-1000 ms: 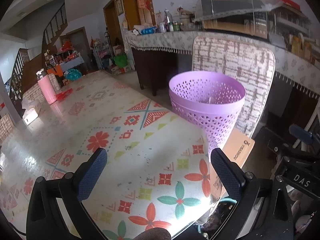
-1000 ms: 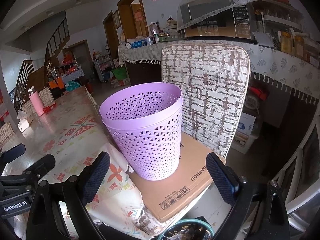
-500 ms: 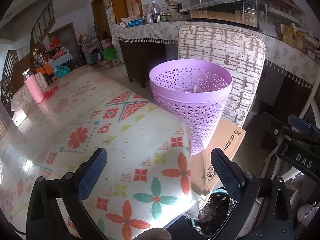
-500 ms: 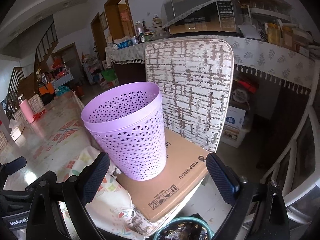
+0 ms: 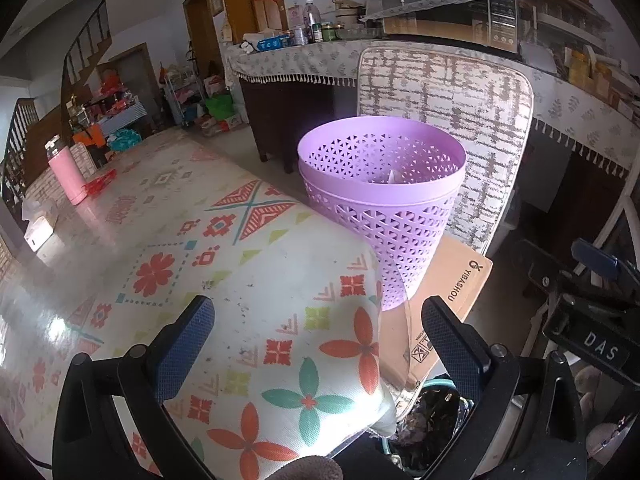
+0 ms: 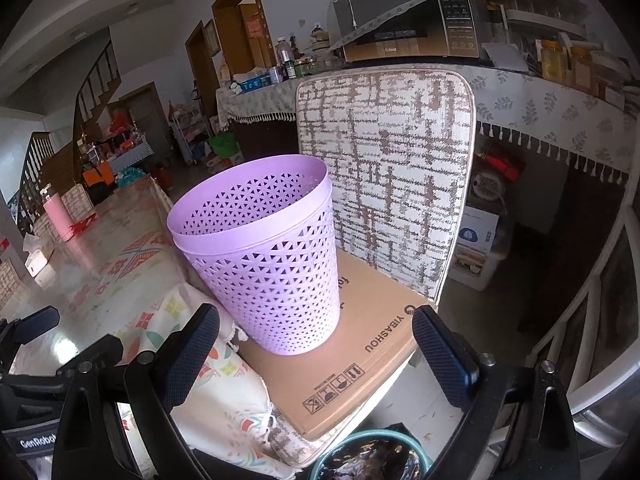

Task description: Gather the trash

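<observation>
Right wrist view: right gripper (image 6: 314, 354) wide open, empty, facing purple basket (image 6: 260, 256) on cardboard box (image 6: 352, 356), likely staged beside surface (image 5: 168, 248) for trash; left gripper (image 5: 316, 344) also spread, empty.

- Counter (image 5: 120, 264): long, covered by a glossy cloth with red flowers and geometric motifs; it runs away from my fingers.
- Pink bottle (image 5: 66, 174): upright at the counter's far left end.
- White box (image 5: 38, 234): on the counter, near the bottle.
- Chair (image 6: 384, 168): woven-pattern back, at the counter's corner.
- Cardboard sheet (image 6: 360, 344): flat on the chair seat.
- Purple basket (image 6: 260, 256): upright on the cardboard.
</observation>
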A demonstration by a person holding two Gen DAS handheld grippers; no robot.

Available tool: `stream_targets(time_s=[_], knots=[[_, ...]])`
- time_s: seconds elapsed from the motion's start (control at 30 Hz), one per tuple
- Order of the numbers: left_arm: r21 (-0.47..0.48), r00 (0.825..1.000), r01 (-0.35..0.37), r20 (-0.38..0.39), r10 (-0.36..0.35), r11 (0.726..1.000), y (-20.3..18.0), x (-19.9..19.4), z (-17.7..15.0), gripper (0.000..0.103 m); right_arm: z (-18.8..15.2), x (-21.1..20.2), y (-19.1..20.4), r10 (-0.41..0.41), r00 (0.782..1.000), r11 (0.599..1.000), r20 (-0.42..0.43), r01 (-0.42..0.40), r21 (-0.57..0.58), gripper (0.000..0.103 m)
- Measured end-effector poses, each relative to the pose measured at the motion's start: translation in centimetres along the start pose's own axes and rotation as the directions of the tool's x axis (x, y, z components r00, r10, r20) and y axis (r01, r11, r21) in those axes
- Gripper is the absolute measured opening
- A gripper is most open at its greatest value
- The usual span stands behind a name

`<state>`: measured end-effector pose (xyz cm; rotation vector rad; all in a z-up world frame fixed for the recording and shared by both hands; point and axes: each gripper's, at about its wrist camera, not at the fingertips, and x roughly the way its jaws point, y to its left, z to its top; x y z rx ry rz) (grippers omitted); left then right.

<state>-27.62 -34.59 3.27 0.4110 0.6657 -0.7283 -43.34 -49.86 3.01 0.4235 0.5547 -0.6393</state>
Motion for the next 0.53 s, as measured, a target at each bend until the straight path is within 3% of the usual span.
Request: stream_targets(time_s=[0.27,0.53], knots=[[-0.026,1.0,0.003,0.025,-0.003,1.0,1.0,-0.8,0.3,0.103,0.4,-0.7,0.3,-0.016,1.0,1.0,0.008,0.016,-0.009,0.099],[-0.092,0.999,0.019,0.044,-0.015,0.996,4.1,-2.2,-0.3,0.103,0.4,-1.8,3.4,-0.008,1.0,0.998,0.014,0.009,-0.069,0.099]])
